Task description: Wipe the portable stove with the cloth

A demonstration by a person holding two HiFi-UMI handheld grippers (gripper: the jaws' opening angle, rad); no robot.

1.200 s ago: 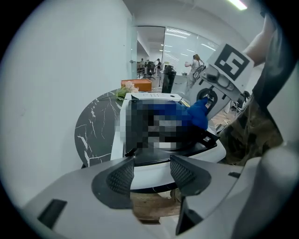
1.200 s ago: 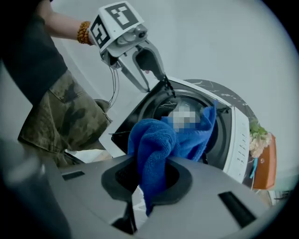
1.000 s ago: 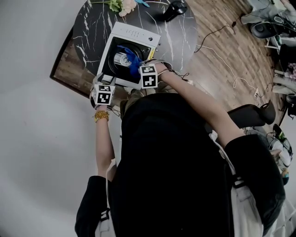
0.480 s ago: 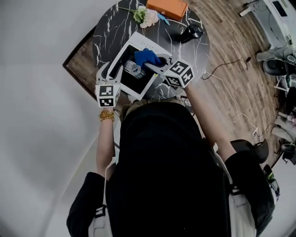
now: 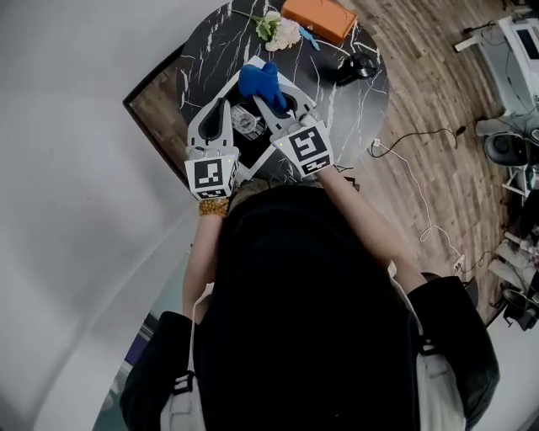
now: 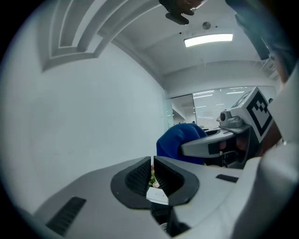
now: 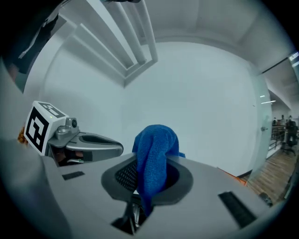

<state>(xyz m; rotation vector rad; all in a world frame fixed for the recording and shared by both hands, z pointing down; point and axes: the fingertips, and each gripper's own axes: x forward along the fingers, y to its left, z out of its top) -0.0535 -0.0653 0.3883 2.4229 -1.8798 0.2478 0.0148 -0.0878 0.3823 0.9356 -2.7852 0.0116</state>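
The portable stove point(image 5: 247, 126), white with a black top, stands on the round black marble table point(image 5: 202, 42). My right gripper point(image 5: 263, 91) is shut on the blue cloth point(image 5: 259, 80), which bunches over its tips and hangs down between the pads point(image 7: 154, 154). It is raised above the stove and points nearly level. My left gripper point(image 5: 221, 108) is held beside it over the stove's left part. Its jaws point(image 6: 153, 163) have just closed, with nothing between them. The left gripper view shows the cloth point(image 6: 180, 140) to its right.
At the table's far edge lie an orange box point(image 5: 318, 18), a small bunch of flowers point(image 5: 276, 29) and a black object point(image 5: 358, 67). Cables point(image 5: 413, 135) trail over the wooden floor to the right. A white wall rises behind the table.
Both grippers have risen and tipped from pointing down to nearly level. The right one lifted the cloth off the stove top. The left jaws went from wide open to shut.
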